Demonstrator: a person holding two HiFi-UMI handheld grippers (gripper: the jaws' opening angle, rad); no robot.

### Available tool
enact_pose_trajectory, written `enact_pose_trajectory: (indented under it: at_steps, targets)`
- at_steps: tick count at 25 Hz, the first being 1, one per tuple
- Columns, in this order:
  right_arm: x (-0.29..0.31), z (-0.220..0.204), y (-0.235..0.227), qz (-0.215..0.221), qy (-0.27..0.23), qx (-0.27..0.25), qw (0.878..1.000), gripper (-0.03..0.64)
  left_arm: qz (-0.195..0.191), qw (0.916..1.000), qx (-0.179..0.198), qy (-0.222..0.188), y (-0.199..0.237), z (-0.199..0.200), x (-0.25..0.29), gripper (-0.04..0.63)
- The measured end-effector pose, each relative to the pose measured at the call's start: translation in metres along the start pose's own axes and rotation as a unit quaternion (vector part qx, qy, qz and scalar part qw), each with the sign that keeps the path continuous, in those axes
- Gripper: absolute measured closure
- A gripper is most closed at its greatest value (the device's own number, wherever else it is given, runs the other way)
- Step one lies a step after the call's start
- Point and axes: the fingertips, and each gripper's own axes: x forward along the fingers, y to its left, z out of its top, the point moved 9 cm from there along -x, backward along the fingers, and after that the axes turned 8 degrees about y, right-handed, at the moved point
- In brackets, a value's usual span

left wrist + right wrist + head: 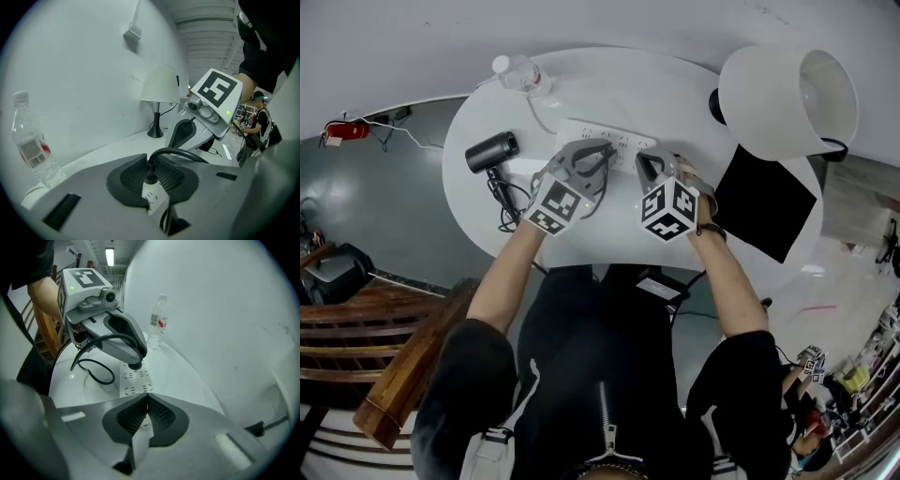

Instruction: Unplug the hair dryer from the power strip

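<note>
A white power strip lies across the middle of the white table. My left gripper is over its left part, shut on the hair dryer's black plug, which stands on the strip with its cord arching away. The right gripper view shows that plug pinched low against the strip. The black hair dryer lies at the table's left, its cord looped beside it. My right gripper hovers over the strip's right part, shut with nothing between its pads.
A clear water bottle stands at the table's far left edge. A white-shaded lamp stands at the right, with a black square mat in front of it. A wall runs behind the table, and a wooden rail is at lower left.
</note>
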Motion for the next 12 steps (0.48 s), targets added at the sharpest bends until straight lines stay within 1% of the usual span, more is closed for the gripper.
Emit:
enact_pose_trajectory:
  at_steps: [7, 12]
  targets:
    - [-0.018, 0.002, 0.008, -0.03, -0.001, 0.027, 0.999, 0.612, 0.002, 1.0, 0.007, -0.002, -0.009, 0.0, -0.02, 0.543]
    - [-0.032, 0.005, 0.019, -0.05, -0.007, 0.038, 0.998, 0.612, 0.002, 0.9999, 0.009, -0.005, -0.015, -0.001, -0.035, 0.543]
